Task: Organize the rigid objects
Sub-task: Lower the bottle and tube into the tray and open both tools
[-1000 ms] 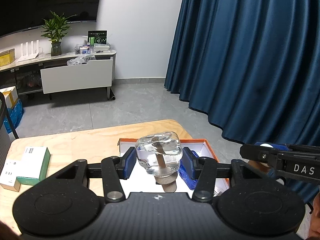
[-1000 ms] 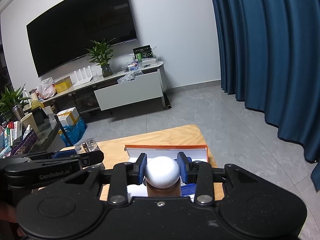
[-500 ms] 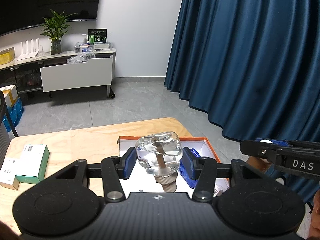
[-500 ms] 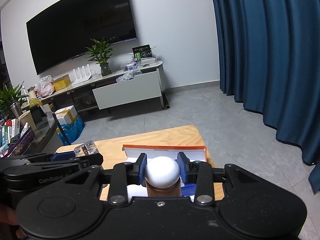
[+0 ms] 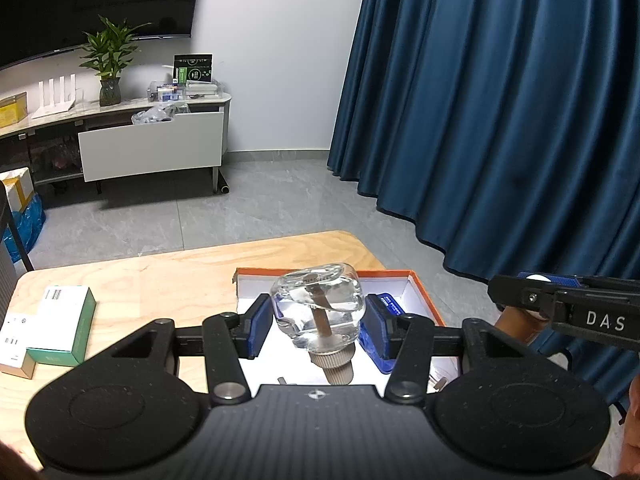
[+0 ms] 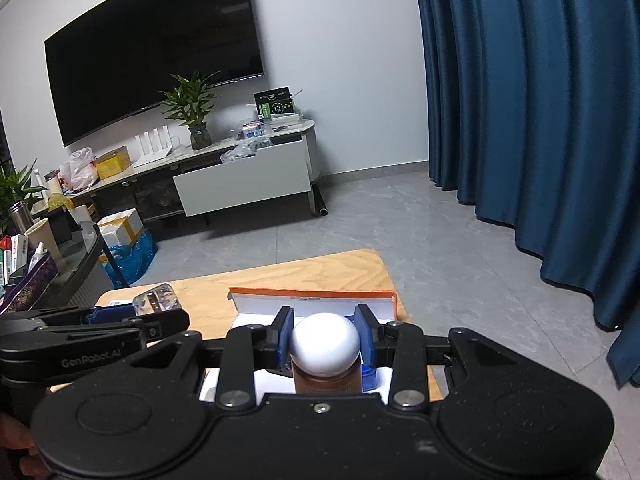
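Surroundings: blue curtain (image 5: 500,112) hangs off to the right of both my grippers, grey floor ahead, and a TV stand (image 6: 244,176) with a potted plant (image 6: 192,108) sits way out front under a big dark TV (image 6: 152,68).
Table: wooden table (image 5: 160,276) is right under my grippers, running out ahead of them.
Boxes: a green-and-white box (image 5: 64,320) lies to the left of my left gripper, touching a smaller white box (image 5: 14,344) beside it.
Orange box: open orange-rimmed box (image 5: 424,292) with a white inside sits just past and below both sets of fingers, so both things I'm holding hang over it.
In the way: a blue item (image 5: 384,320) lies in the box behind my left gripper's right pad; can't tell what it is.
Left gripper (image 5: 318,322): pinching a clear glass bottle (image 5: 320,306) between its blue pads, bottle flipped so the ribbed cap points back at me and down.
Right gripper (image 6: 325,340): pads pressed in on the round white cap (image 6: 325,344) of a brown bottle (image 6: 326,380), which stands upright between them.
Hand pose: both grippers tilt down toward the table, side by side, close together; each one shows up at the edge of the other's view.
My hands: only bits of skin peek out at the edges of the frames, so I can't say much about them.
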`<action>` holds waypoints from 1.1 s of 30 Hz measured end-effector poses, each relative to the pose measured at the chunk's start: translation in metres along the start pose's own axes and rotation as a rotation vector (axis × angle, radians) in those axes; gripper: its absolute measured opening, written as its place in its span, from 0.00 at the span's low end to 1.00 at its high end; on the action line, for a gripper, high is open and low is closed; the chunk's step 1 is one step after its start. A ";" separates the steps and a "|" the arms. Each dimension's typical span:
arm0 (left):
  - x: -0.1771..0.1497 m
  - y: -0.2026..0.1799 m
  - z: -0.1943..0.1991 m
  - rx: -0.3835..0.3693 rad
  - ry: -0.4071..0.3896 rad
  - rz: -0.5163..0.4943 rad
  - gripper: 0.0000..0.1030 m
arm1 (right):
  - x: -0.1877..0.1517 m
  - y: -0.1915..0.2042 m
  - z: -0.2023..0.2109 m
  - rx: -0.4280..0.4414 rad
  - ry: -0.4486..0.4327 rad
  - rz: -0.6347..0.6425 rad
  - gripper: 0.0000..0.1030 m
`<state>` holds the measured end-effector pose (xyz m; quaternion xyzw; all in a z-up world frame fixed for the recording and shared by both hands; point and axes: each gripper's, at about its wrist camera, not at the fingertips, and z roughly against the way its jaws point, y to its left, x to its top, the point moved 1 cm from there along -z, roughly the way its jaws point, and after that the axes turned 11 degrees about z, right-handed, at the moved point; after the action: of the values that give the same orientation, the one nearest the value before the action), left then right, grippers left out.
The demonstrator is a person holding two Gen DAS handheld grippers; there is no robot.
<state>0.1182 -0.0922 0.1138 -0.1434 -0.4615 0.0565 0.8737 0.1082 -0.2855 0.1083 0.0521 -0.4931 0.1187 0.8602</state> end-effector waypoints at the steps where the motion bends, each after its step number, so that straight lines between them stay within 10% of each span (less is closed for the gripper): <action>1: 0.000 0.000 0.000 0.000 0.001 -0.001 0.49 | 0.000 0.001 0.000 -0.001 0.003 0.002 0.40; 33: -0.001 0.005 -0.006 -0.014 0.013 -0.007 0.49 | -0.019 0.015 -0.028 0.038 0.129 0.053 0.40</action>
<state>0.1226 -0.0890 0.1090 -0.1484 -0.4565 0.0490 0.8759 0.1186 -0.2686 0.0772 0.0477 -0.4356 0.1540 0.8856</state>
